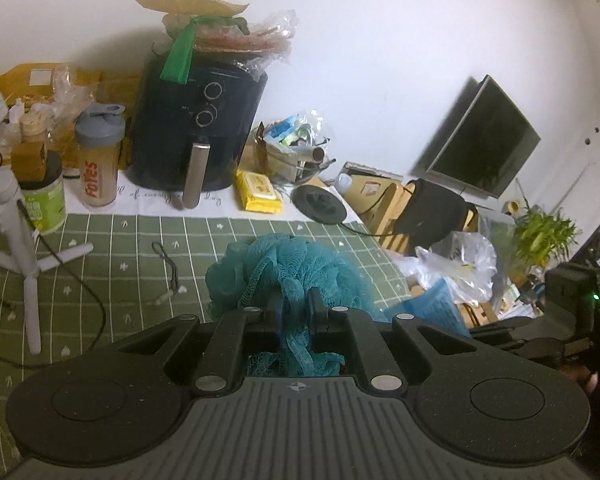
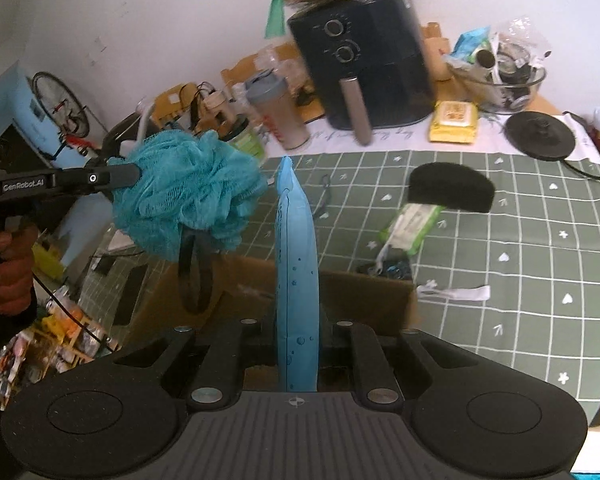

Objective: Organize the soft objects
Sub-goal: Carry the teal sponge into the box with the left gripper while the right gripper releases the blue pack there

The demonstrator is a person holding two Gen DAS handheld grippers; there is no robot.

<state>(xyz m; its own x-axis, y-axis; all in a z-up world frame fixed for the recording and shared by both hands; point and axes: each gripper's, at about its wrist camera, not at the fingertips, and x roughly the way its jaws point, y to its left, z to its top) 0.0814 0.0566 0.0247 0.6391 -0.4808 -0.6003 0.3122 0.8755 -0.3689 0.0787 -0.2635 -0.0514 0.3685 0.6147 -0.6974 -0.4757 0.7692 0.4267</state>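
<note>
Now | left gripper (image 1: 294, 312) fingers clamp teal mesh loofah (image 1: 288, 272) | right gripper (image 2: 296, 336) fingers clamp flat blue pouch (image 2: 296, 280), edge-on

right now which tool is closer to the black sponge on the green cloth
Right. The right tool, clamped on the blue pack, sits just near-left of the black sponge. The left tool, gripping the teal loofah, is off past the table's left edge.
</note>
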